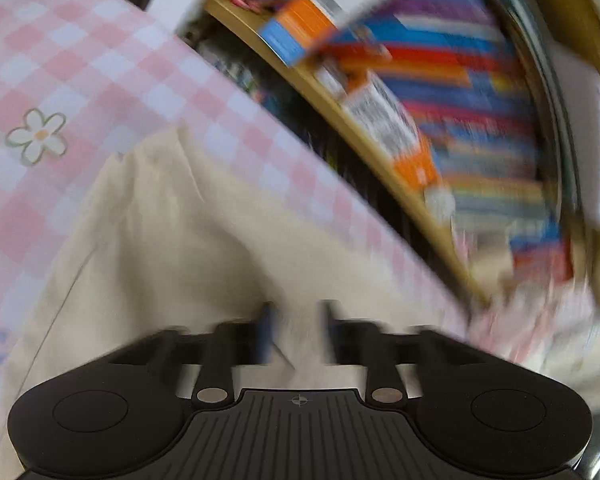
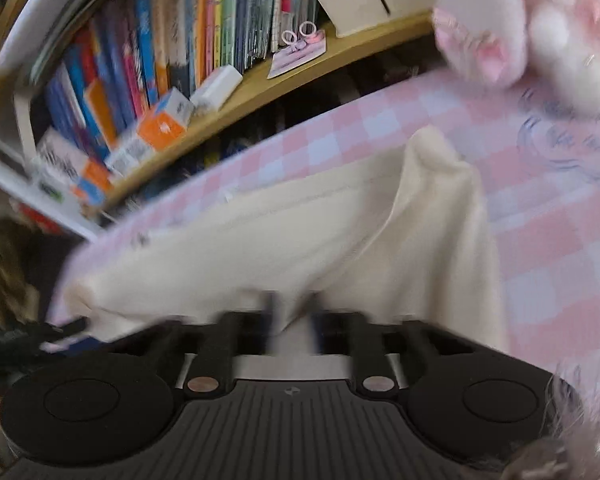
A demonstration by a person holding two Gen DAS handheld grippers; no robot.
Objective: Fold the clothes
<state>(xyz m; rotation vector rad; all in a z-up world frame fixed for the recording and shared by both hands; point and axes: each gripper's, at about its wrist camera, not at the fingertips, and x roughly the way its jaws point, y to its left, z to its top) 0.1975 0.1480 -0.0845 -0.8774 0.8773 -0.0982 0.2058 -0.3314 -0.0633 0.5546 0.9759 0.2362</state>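
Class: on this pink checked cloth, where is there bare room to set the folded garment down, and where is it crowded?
Bare checked cloth lies right of the cream garment, below the plush toy. In the left view, another patch around the daisy print, left of the garment. Crowded: the far edge by the bookshelf, and the plush toy's corner.

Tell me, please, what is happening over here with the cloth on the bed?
A person is folding a cream garment on a pink checked sheet, with a gripper in each hand. The left gripper and right gripper each have cloth between their fingers, apparently pinching an edge, though blur hides the jaws. Part of the cloth stands raised in a fold. A bookshelf runs beside the bed, and a plush toy sits on the sheet.
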